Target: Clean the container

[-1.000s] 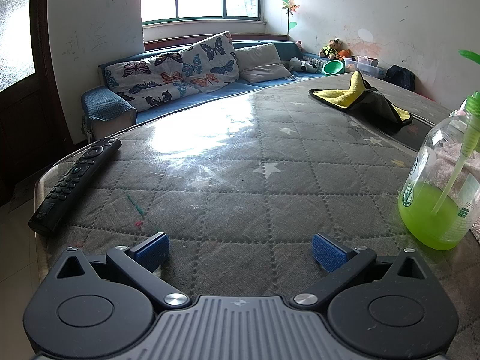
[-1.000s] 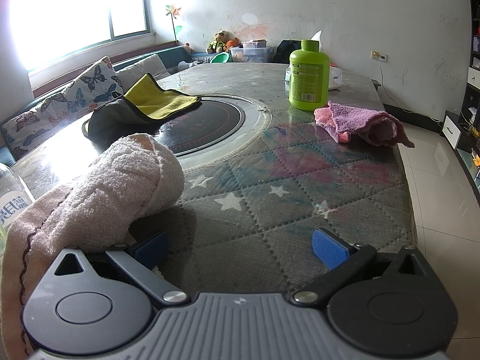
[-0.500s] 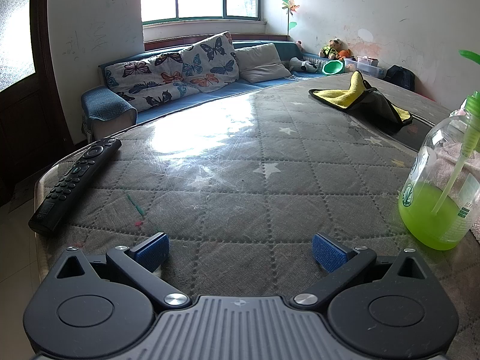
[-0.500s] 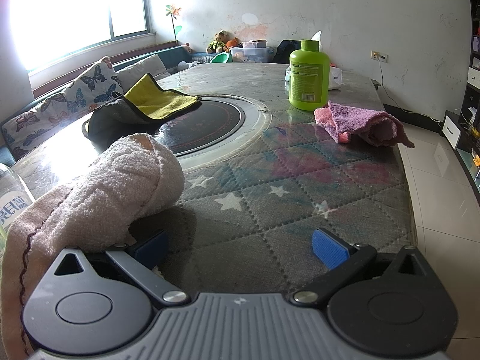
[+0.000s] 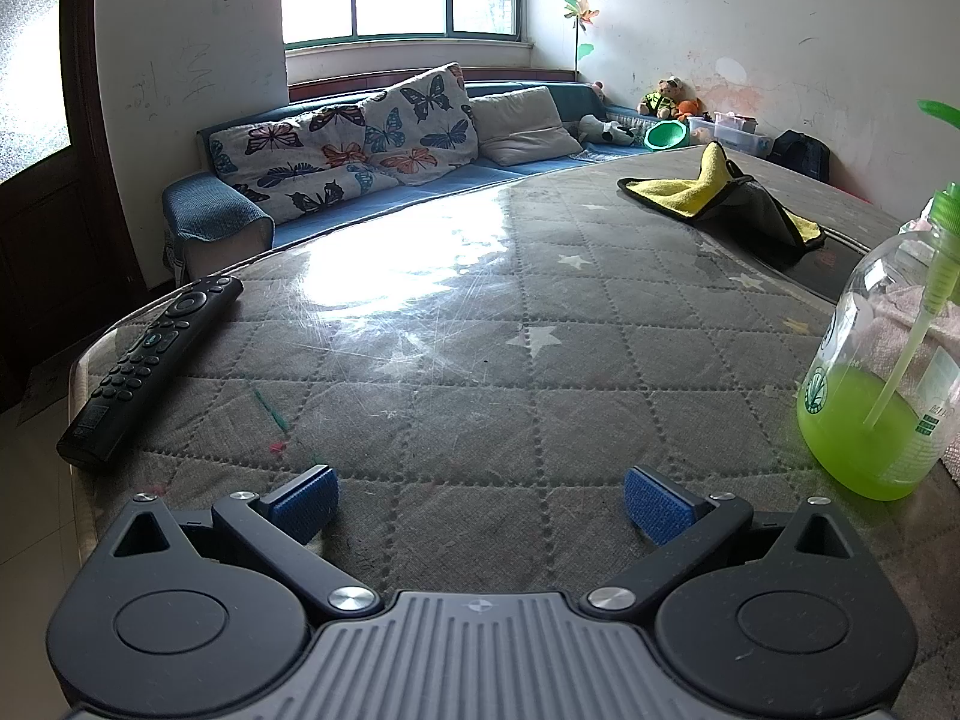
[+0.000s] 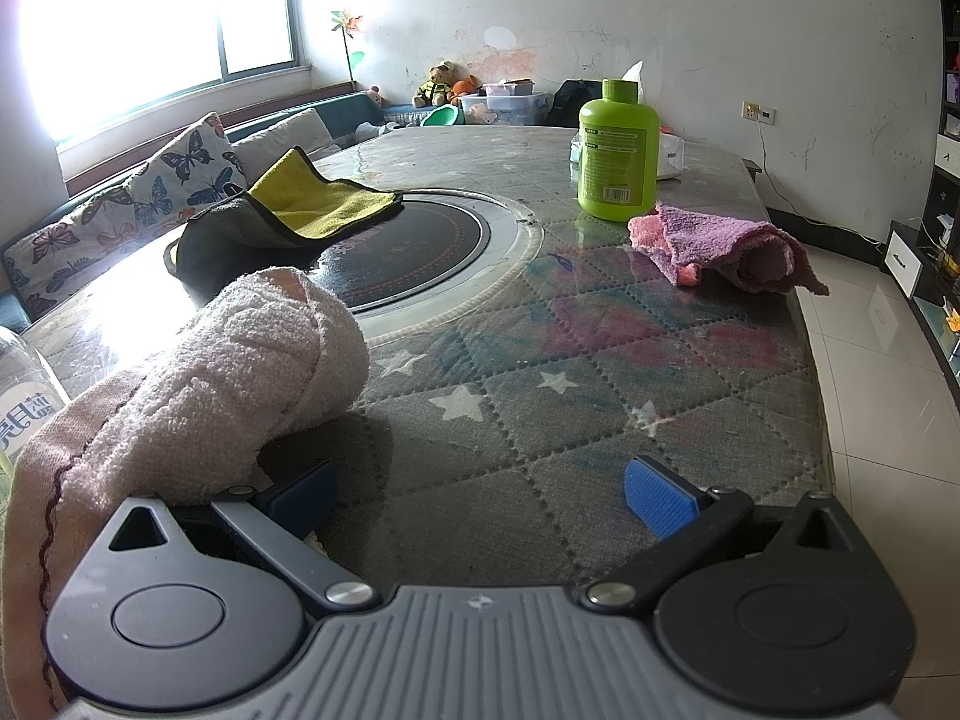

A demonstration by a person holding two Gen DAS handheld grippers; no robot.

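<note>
A clear pump bottle (image 5: pixel 882 360) with green liquid in its lower part stands on the table at the right of the left wrist view; its edge (image 6: pixel 24 402) shows at the far left of the right wrist view. My left gripper (image 5: pixel 477 504) rests low over the table, open and empty, to the left of the bottle. A rolled pale pink towel (image 6: pixel 198 384) lies beside the left finger of my right gripper (image 6: pixel 480 501), which is open with nothing between its fingers. A green opaque bottle (image 6: pixel 618 153) stands further back on the right.
A black remote (image 5: pixel 153 360) lies near the table's left edge. A yellow and grey cloth (image 6: pixel 288 216) drapes over the round black cooktop (image 6: pixel 414 252). A purple and pink towel (image 6: pixel 726 246) lies by the right edge. A sofa with cushions (image 5: pixel 360 138) stands behind the table.
</note>
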